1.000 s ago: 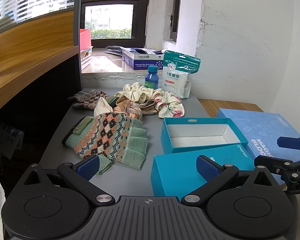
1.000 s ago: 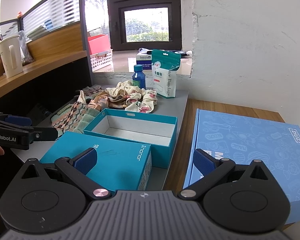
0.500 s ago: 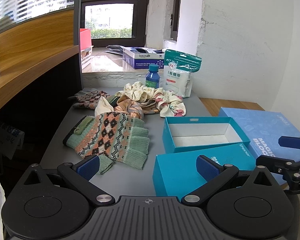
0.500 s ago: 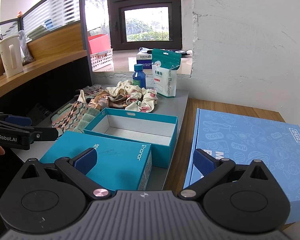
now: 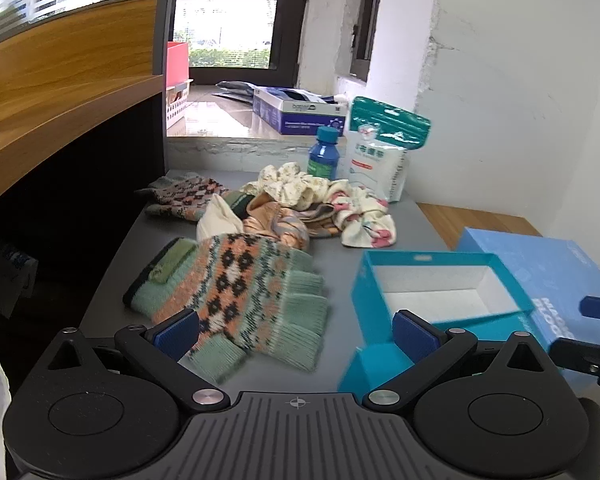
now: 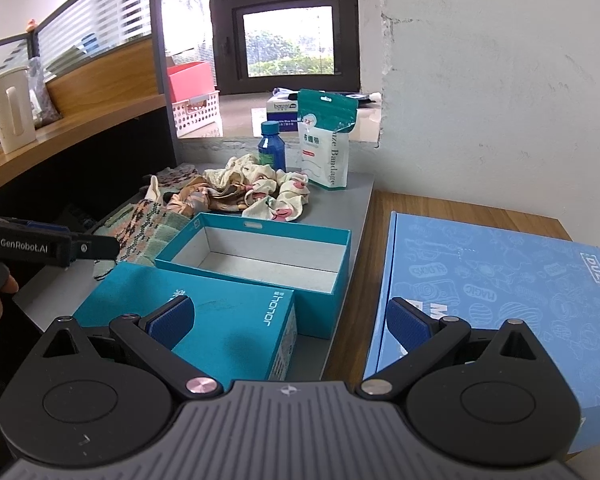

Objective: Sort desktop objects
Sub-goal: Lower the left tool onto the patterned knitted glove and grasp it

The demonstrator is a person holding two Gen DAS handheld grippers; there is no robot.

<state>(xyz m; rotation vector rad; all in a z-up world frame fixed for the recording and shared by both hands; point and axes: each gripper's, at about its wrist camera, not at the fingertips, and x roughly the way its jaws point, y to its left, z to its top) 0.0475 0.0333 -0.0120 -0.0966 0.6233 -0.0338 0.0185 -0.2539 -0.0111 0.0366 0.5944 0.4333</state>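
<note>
2 Tongs Wide, Nothing Held: Bench Stock

Left tongs (image 5: 296, 330): spread wide, empty, hovering low over the near edge of the grey bench (image 5: 332, 256). Its left pad (image 5: 177, 330) lies over the cuff end of the patterned knit glove (image 5: 236, 292), which lies flat on the bench; contact cannot be told.

Right tongs (image 6: 290, 320): spread wide, empty, above the teal box lid (image 6: 204, 316) and the large blue box (image 6: 500, 280).

Teal open box (image 6: 260, 256): empty, white inside, on the bench just behind the lid and touching it.

Large blue box: lid closed, printed with doodles, on the wooden surface (image 6: 460, 208) right of the bench.

Second knit glove (image 5: 180, 194): far left of the bench, beyond the first.

Scrunchies (image 5: 312, 204): a heap of fabric rings, cream, floral and tan, mid-bench between the gloves and the rear items.

Blue bottle (image 5: 324, 154): upright behind the scrunchies.

Gauze bandage pouch (image 5: 380, 152): green-topped, standing just right of the bottle against the white wall.

Glove box (image 5: 300, 112): on the sill behind.

Cream mug (image 6: 10, 114): on the wooden shelf at far left.
</note>
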